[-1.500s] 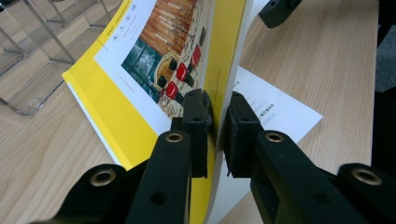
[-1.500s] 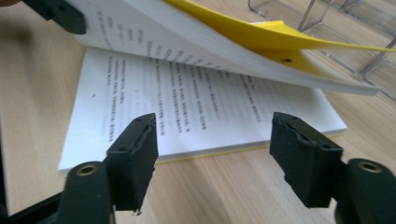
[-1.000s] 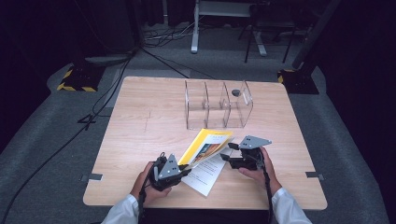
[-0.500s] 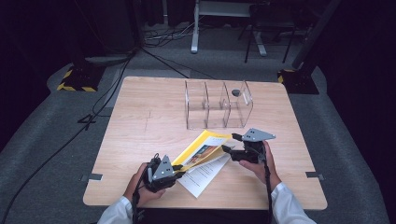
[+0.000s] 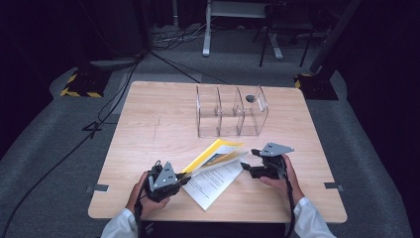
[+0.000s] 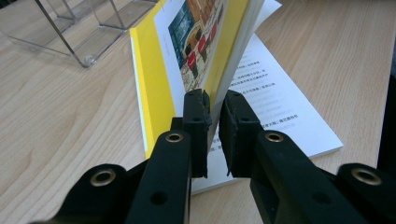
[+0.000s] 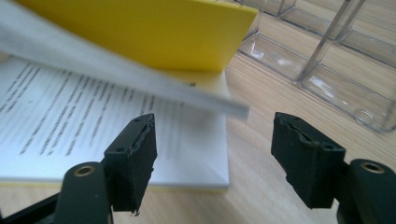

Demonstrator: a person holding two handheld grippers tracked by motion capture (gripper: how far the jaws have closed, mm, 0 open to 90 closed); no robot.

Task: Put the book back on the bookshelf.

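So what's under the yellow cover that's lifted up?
Under the yellow cover lies a white page with lines of black print, flat on the table. The lifted pages hide part of it, and the print is too small to read.

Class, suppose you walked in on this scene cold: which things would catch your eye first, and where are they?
First, the yellow booklet near the table's front edge, its cover lifted by the left gripper, jaws shut on it. Right of it, the right gripper hovers with jaws open, just widened, nothing between them. Behind stands a clear divided organizer mid-table.
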